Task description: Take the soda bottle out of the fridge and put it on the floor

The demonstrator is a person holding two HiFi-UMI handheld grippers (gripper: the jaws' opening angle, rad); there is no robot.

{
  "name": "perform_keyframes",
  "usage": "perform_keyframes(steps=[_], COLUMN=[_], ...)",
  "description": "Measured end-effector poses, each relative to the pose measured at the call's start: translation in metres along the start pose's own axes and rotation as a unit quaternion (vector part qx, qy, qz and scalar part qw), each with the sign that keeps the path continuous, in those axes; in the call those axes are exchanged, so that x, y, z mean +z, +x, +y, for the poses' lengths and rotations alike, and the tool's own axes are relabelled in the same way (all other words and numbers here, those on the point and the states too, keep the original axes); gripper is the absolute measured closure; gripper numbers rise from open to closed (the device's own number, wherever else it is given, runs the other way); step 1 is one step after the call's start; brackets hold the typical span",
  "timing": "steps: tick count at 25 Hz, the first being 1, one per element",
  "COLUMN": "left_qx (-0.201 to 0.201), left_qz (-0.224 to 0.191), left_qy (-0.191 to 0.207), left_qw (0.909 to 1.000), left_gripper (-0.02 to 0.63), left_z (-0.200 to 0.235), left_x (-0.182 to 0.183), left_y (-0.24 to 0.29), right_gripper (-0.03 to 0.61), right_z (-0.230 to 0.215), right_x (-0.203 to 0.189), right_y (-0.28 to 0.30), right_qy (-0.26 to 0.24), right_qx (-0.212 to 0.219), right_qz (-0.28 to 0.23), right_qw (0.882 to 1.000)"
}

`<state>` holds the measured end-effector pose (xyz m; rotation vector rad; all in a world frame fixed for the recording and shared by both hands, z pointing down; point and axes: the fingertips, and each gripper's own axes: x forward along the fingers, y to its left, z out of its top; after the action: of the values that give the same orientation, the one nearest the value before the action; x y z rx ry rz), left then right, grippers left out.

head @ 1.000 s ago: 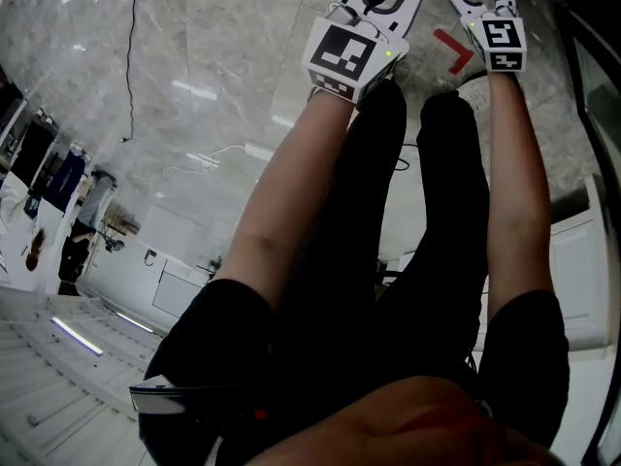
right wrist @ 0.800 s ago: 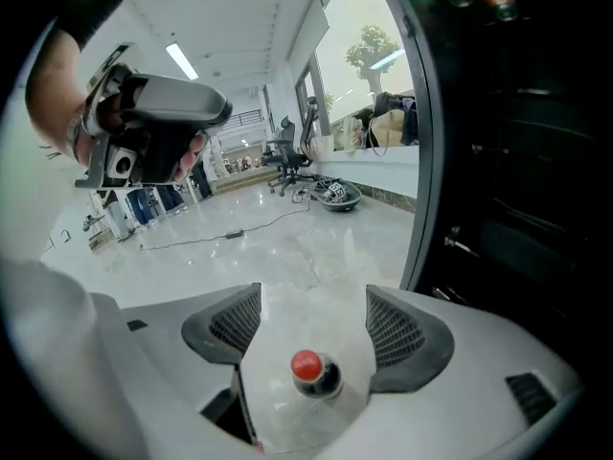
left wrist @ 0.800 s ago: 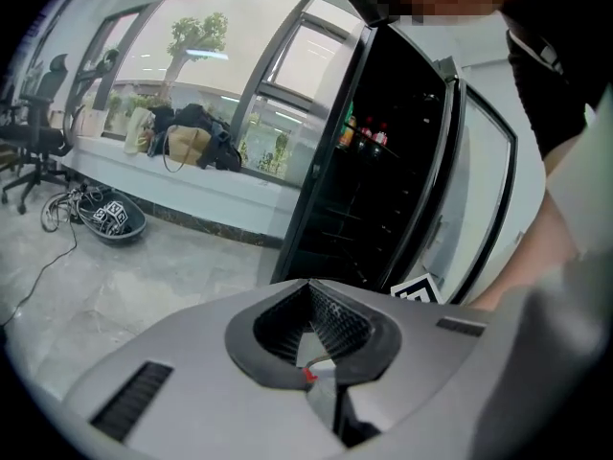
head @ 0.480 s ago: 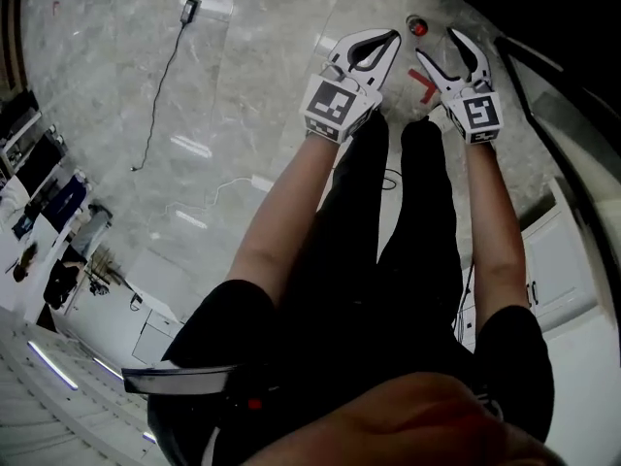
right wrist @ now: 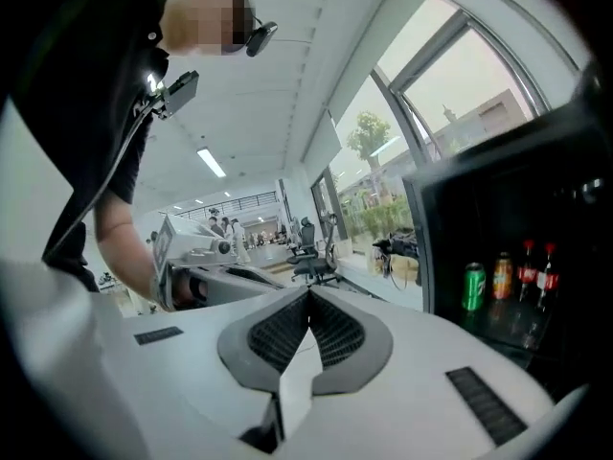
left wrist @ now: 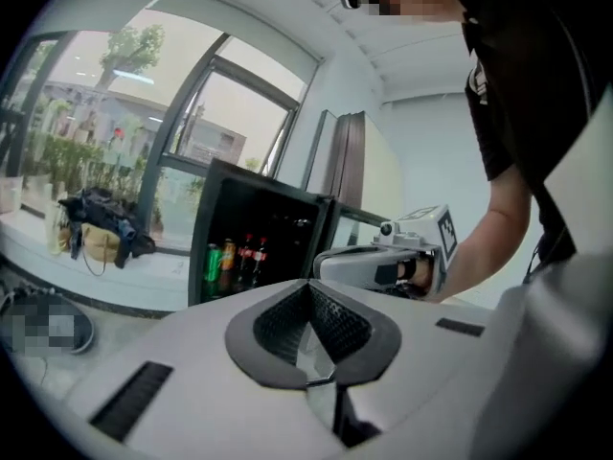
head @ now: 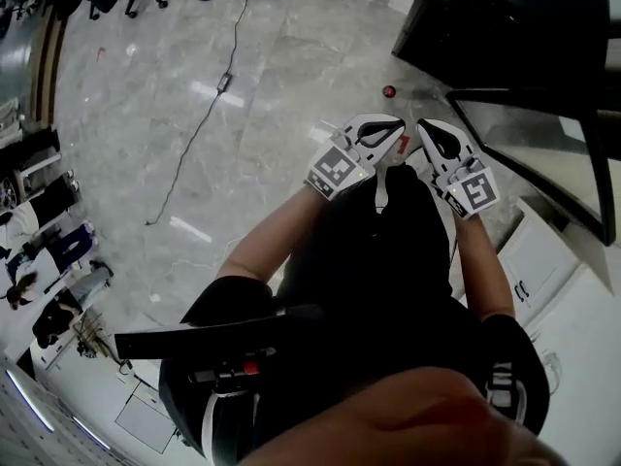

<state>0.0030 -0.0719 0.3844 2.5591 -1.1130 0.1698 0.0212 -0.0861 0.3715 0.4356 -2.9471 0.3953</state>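
Both the left gripper (head: 391,122) and right gripper (head: 427,127) have risen, fingers together and empty, the right's just closed. The soda bottle (head: 389,91) stands on the floor (head: 243,115) at their twelve o'clock, near the fridge (head: 485,27); the task looks done.

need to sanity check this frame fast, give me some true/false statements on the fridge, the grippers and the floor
1. The fridge is open. True.
2. The left gripper holds a bottle. False: its jaws are together with nothing between them.
3. A green can stands in the fridge. True.
4. The right gripper is open. False: its jaws have just closed and meet, with nothing between them.
5. A small red thing is on the floor in front of the fridge. True; the head view does not show what it is.
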Motion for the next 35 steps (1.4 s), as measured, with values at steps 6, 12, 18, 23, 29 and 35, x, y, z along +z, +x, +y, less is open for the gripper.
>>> perform_keyframes(steps=[6,12,18,23,29,35], left_qx=[-0.023,-0.012,-0.008,-0.028,-0.029,-0.018], left_qz=[-0.035,-0.073,-0.089,-0.101,-0.105,-0.1], left_qy=[0.052,0.064,0.077,0.077,0.077,0.068], left_qw=[0.9978,0.9952,0.993,0.9915,0.9911,0.9925], left_gripper=[0.615,0.615,0.615,0.615,0.615,0.615], left_z=[-0.056,-0.076,-0.088,-0.098,-0.101,-0.103], left_x=[0.099,0.174,0.202,0.202,0.205,0.207], left_y=[-0.023,-0.061,-0.064,-0.054,-0.049,-0.05], right_gripper=[0.566,0.566,0.566,0.566,0.566,0.566], right_z=[0.04,0.076,0.086,0.082,0.078,0.079], right_x=[0.098,0.166,0.194,0.197,0.202,0.203], right_y=[-0.053,-0.068,-0.072,-0.079,-0.084,-0.085], right_qy=[-0.032,-0.058,-0.085,-0.089,-0.091,-0.097], right_qx=[0.005,0.022,0.019,0.015,0.004,0.002], right_qz=[-0.028,-0.053,-0.071,-0.077,-0.086,-0.088], right_qw=[0.999,0.997,0.994,0.993,0.992,0.991])
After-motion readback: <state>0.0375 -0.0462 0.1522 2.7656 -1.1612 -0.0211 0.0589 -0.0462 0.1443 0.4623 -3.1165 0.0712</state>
